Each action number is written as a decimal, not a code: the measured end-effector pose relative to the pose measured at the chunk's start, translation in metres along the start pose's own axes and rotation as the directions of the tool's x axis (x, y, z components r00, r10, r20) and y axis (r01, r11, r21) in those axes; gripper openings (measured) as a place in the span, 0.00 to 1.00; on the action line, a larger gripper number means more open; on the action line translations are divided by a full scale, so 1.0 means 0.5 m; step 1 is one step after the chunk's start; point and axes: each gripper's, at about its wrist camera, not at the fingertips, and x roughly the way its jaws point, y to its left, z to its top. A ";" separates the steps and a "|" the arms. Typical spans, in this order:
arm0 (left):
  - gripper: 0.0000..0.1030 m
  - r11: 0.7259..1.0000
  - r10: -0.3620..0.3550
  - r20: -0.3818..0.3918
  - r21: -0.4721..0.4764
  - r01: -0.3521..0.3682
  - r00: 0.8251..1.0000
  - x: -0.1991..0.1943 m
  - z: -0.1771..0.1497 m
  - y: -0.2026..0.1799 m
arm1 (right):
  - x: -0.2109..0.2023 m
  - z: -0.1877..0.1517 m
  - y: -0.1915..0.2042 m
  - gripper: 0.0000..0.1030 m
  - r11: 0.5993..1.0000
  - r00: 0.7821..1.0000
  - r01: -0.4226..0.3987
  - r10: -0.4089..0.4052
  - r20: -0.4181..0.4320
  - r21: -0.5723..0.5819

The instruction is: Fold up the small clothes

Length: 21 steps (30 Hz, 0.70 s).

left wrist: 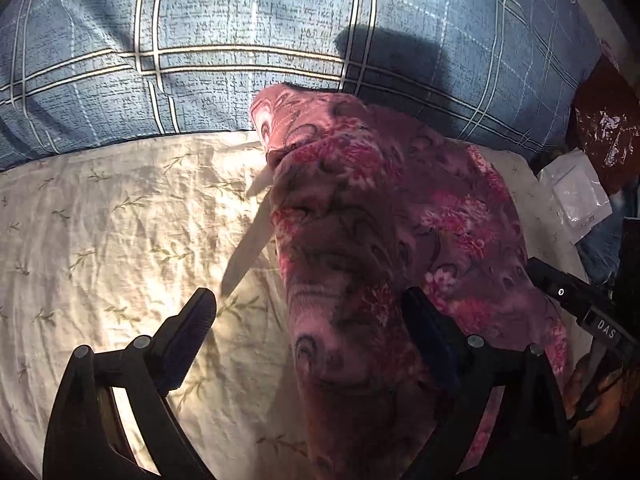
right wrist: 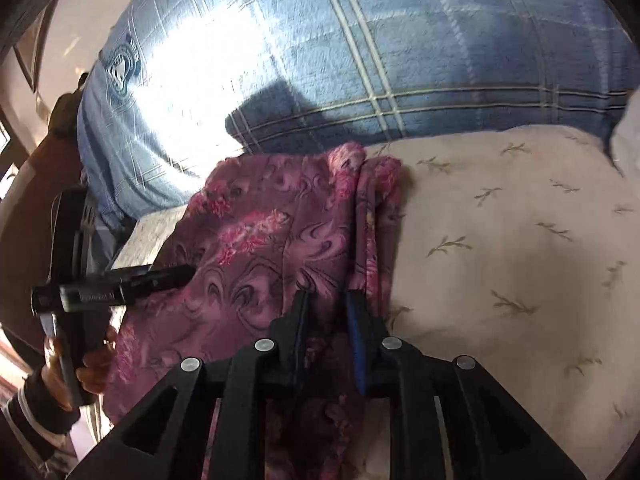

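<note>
Pink-and-purple floral fleece garment (left wrist: 360, 216) fills the left wrist view, running from between the fingers of the left claw (left wrist: 308, 332) out ahead of it, over a cream bed sheet with small green sprigs (left wrist: 100, 220). This claw stands spread wide; its right finger (left wrist: 430, 340) touches the fleece and its left finger (left wrist: 192, 336) is apart from it, over bare sheet. Beyond the garment lies a blue plaid quilt (left wrist: 200, 40).

In the right wrist view, the right claw (right wrist: 326, 320) is nearly pressed together, pinching a fold of the same garment (right wrist: 260, 240), which spreads ahead and to the left of it. The cream sheet (right wrist: 520, 260) lies to its right, the quilt (right wrist: 360, 60) beyond. Far left, the other black handheld device (right wrist: 100, 284) hovers beside the fleece.
</note>
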 end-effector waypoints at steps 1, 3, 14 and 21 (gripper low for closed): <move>0.92 0.999 -0.038 0.016 -0.004 0.038 0.999 -0.022 -0.008 0.001 | -0.017 -0.003 -0.001 0.23 1.000 0.999 -0.029 0.029 0.030 0.007; 0.92 0.995 -0.096 0.051 -0.010 0.096 0.994 -0.061 -0.038 0.009 | -0.057 -0.030 0.012 0.24 0.996 0.994 -0.090 0.091 0.066 -0.020; 0.93 0.991 -0.136 0.051 -0.004 0.136 0.989 -0.087 -0.096 0.011 | -0.080 -0.058 -0.021 0.49 0.987 0.991 -0.116 0.108 0.073 0.107; 0.94 0.927 -0.299 -0.035 -0.248 0.281 0.954 -0.041 -0.033 0.086 | -0.001 -0.033 -0.054 0.60 0.973 0.986 -0.168 0.169 0.005 0.160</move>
